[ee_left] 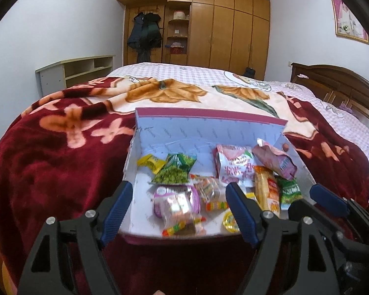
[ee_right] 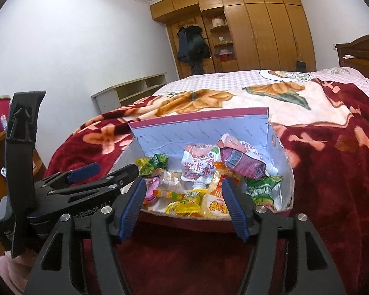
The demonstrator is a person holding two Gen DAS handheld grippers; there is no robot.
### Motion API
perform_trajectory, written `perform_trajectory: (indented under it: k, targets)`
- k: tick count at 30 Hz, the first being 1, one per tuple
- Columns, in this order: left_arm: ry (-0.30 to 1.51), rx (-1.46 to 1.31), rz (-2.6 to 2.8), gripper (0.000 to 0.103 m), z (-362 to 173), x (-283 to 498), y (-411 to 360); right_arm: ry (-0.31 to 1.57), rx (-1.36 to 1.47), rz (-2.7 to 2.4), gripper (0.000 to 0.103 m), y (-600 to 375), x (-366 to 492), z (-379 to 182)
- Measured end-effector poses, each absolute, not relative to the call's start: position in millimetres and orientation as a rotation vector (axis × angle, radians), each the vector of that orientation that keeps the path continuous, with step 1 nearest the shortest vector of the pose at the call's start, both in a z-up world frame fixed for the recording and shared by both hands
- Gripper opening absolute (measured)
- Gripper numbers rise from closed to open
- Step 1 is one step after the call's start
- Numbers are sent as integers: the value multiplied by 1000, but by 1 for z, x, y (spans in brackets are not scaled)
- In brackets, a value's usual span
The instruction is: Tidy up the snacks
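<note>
bed (ee_left: 332, 113), red blanket (ee_left: 49, 162) (floral), box (ee_left: 209, 125)

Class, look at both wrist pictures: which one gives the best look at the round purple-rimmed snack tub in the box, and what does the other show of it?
The left wrist view. There the snack tub lies nearly whole on the floor of the box. In the right wrist view only a pink sliver shows beside a claw finger.

Dark red floral blanket (ee_left: 49, 152), pink checked sheet (ee_left: 184, 72), pale blue-lined box (ee_left: 209, 130)
</note>
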State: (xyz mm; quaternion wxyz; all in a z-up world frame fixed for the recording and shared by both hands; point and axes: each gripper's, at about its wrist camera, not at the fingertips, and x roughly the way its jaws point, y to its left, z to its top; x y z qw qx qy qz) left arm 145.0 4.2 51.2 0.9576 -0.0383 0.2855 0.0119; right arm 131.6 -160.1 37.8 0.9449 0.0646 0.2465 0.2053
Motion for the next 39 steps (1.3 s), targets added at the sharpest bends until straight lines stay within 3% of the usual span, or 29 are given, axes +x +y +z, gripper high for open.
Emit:
perform_trajectory:
  k: [16, 39]
  targets:
    - [634, -114, 32, 82, 23, 100, 1, 556, 132, 364, 65, -174, 95, 15]
    - [700, -81, 1, 82, -9, 109, -15, 636, 158, 318, 65, -178, 101, -17]
